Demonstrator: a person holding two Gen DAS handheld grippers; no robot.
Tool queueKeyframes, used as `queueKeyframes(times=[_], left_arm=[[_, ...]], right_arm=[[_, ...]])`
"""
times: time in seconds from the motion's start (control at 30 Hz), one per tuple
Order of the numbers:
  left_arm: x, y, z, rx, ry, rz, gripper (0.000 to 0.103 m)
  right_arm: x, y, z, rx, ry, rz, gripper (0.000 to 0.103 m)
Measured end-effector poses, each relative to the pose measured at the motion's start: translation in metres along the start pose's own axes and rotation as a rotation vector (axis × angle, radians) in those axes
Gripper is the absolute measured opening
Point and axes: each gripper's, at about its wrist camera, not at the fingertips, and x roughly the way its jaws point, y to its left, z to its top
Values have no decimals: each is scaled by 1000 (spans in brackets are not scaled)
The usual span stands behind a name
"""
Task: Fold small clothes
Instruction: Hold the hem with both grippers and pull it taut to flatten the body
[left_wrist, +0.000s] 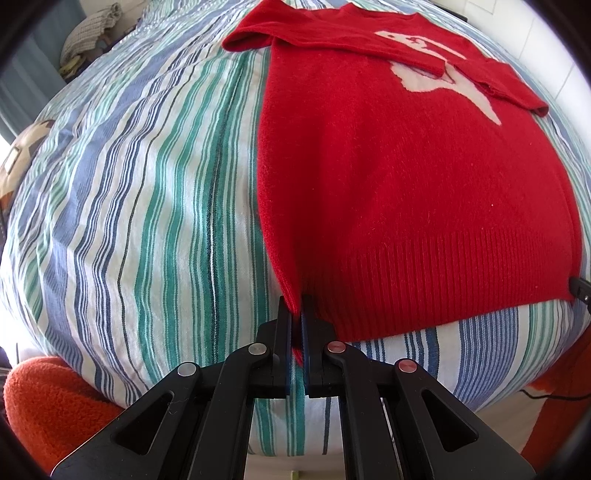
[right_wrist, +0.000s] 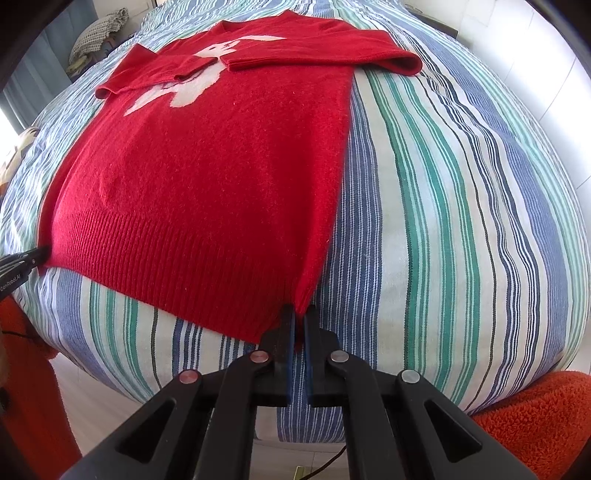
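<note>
— Sweater position?

— My red knitted sweater (left_wrist: 406, 192) lay flat on the striped bedsheet (left_wrist: 147, 203), long axis running away toward the frame top.

— Fingers?

— Left gripper (left_wrist: 297, 314) and right gripper (right_wrist: 300, 314) each pinched closed on a hem corner, lower centre.

The folded sleeves (right_wrist: 177, 72) cover part of the white figure (right_wrist: 192, 92) on the sweater (right_wrist: 207, 177), so its shape cannot be told. The hem corners vanish between each pair of tongs. At the upper left, a checked bundle (left_wrist: 88, 33) is too blurred to identify.
</note>
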Motion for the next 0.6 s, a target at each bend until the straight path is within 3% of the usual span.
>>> queueKeyframes(times=[0.6], left_arm=[[0,-5,-2,24,-11,20,3]], right_arm=[[2,6,0,-15,-5,-8,3]])
